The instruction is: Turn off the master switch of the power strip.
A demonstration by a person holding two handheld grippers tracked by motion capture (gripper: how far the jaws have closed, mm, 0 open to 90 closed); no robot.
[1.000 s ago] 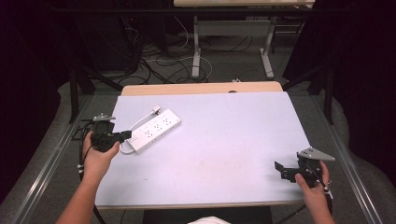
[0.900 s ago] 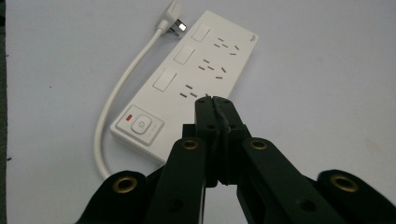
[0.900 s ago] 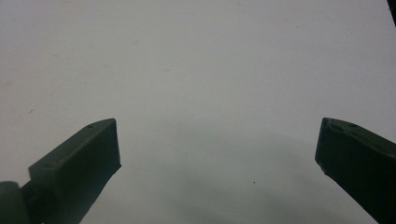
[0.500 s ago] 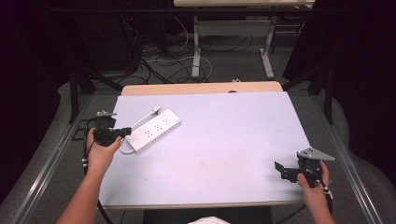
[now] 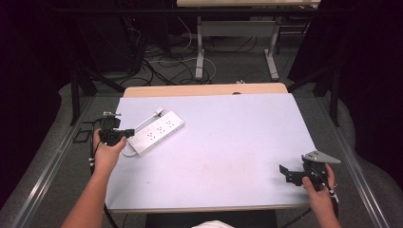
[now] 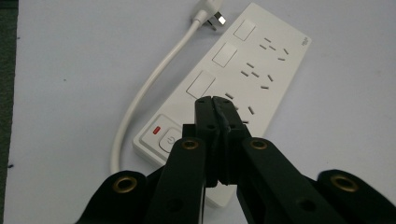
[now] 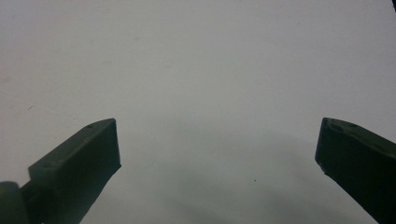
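Left hand-held gripper (image 6: 215, 105) nearer half-hidden power strip (image 6: 243, 79)

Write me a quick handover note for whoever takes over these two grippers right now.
Left gripper: jaws closed together, empty, tips over the near end of the white power strip, close to its power button; whether they touch cannot be told.
Right gripper: jaws wide open, empty, at the table's near right, away from the strip.
Power strip: flat at the table's left, sockets empty, its own cord looped beside it, plug lying loose on the table.
Done: nothing gripped.
Left: probably pressing the button or handling the strip.
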